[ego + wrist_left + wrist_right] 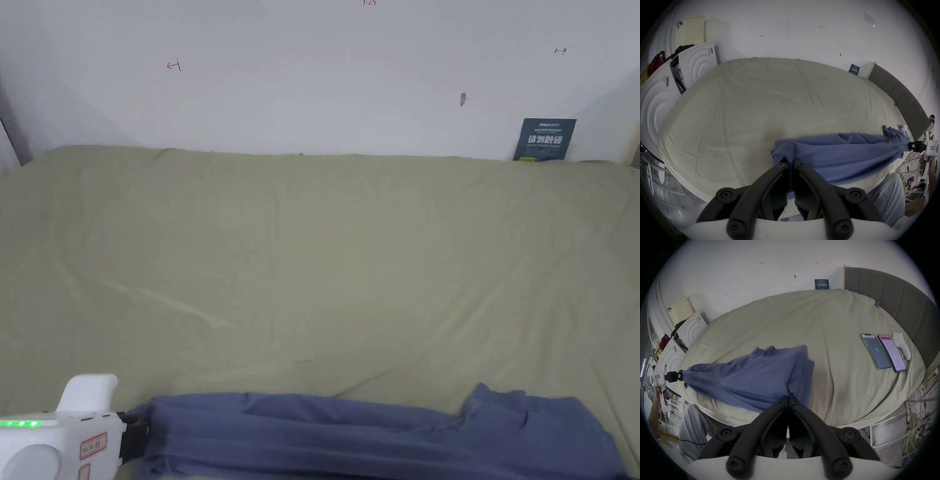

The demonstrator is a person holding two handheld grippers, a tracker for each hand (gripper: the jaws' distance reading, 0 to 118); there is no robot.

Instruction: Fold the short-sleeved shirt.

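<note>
i have the blue shirt (843, 151) stretched between both tools along the near edge of the bed (753, 105). my left gripper (791, 162) is clamped on one bunched end, my right gripper (788, 398) is clamped on the other. two phones (883, 352) lie on the bed, well apart from the shirt.

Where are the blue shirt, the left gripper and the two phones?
blue shirt (753, 378), right gripper view, middle of the stretched cloth.
left gripper (791, 162), left gripper view, between its fingertips, shut on cloth.
phones (877, 353), right gripper view, left phone's screen.
</note>
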